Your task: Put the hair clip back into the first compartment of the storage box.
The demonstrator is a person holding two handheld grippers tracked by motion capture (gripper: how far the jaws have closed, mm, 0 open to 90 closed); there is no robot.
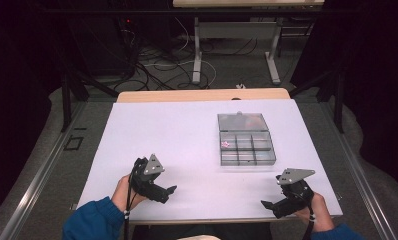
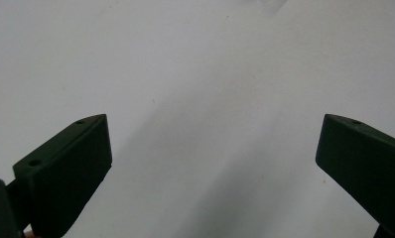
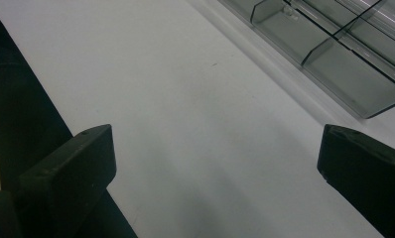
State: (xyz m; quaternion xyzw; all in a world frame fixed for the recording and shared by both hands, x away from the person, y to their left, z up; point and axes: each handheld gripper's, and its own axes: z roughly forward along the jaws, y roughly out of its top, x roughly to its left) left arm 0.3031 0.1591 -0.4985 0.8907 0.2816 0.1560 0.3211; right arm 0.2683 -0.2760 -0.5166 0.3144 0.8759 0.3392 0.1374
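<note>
A clear plastic compartment box (image 1: 246,145) lies on the white table cover (image 1: 177,130) right of centre, its lid folded back on the far side. One small pink item (image 1: 226,144) sits in a left compartment. My left gripper (image 1: 168,192) rests low near the front left edge, held by a hand in a blue sleeve. Its jaws stand wide apart with bare white surface between them (image 2: 214,121). My right gripper (image 1: 267,205) sits at the front right, open too (image 3: 216,131). In the right gripper view a corner of the box (image 3: 334,49) shows at the upper right.
The table's front edge (image 1: 207,220) runs just below both hands. Beyond the far wooden edge (image 1: 202,95) stand another table's legs (image 1: 197,55) and loose cables (image 1: 157,65) on the floor. Black frame posts (image 1: 67,95) flank the table.
</note>
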